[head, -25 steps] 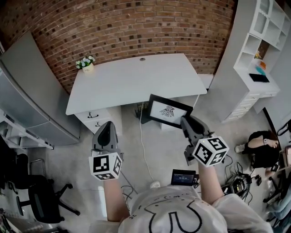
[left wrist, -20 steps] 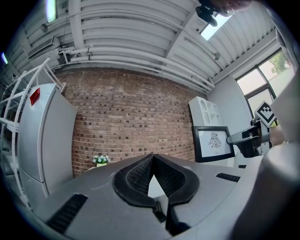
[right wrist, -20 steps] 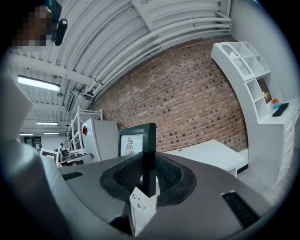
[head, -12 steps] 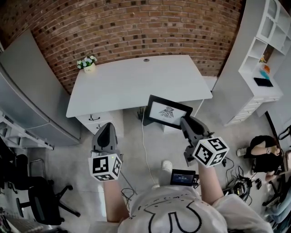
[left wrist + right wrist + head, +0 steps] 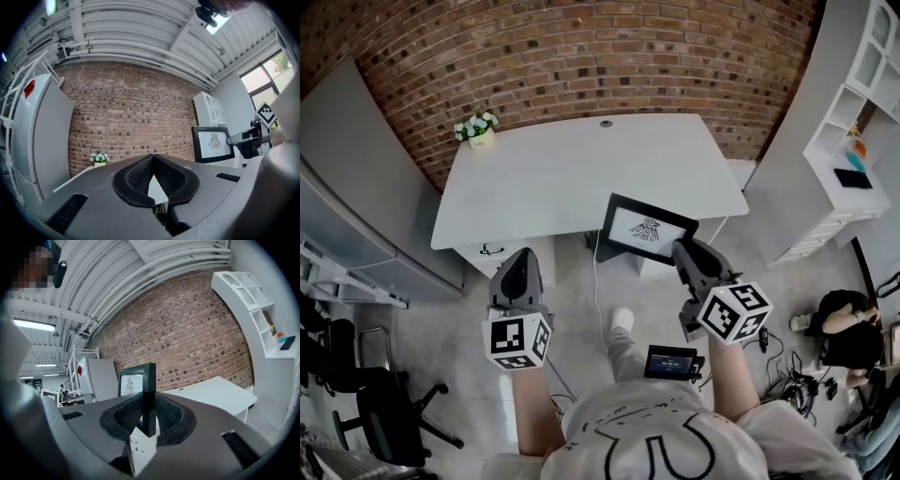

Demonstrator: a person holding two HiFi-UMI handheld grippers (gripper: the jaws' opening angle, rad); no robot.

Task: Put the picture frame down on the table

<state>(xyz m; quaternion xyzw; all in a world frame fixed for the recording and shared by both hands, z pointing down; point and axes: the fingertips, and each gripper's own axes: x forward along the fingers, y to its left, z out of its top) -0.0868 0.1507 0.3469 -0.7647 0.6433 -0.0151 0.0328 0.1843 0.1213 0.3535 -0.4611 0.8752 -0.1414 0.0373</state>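
Note:
A black picture frame [image 5: 649,230] with a white print is held upright in the air just in front of the white table's [image 5: 581,173] near edge. My right gripper [image 5: 682,251] is shut on the frame's right edge; in the right gripper view the frame [image 5: 140,385] stands edge-on between the pads of that gripper [image 5: 149,404], with the table [image 5: 211,392] beyond. My left gripper [image 5: 517,258] is level to the left, shut and empty, its tips [image 5: 152,157] meeting. From the left gripper view the frame [image 5: 213,144] shows at the right.
A small pot of flowers [image 5: 476,131] sits on the table's far left corner. A drawer unit [image 5: 502,246] stands under the table. Grey cabinets [image 5: 356,187] line the left, white shelves [image 5: 853,103] the right. An office chair [image 5: 384,412], floor cables and a seated person [image 5: 844,314] are nearby.
The table has come nearer and larger in the head view. A foot now shows stepping forward. Both grippers keep their pose, the frame still held in the right one.

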